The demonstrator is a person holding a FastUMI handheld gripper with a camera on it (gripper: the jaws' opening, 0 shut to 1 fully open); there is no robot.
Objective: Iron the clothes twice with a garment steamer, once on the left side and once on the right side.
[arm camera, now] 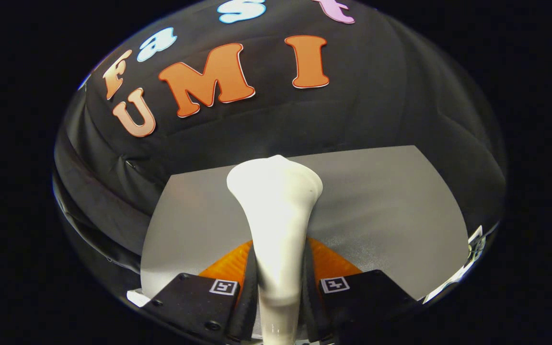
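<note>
A white garment steamer (276, 211) stands upright between my two fingers, its handle pinched by both and its wide head rising beyond them. My gripper (280, 282) is shut on that handle. Under and behind the steamer lies a flat grey surface (381, 211); whether it is cloth or a board I cannot tell.
The black cloth wall (352, 110) of the booth rises right behind the grey surface and curves around its left side. A small white object (467, 261) sits at the grey surface's near right corner.
</note>
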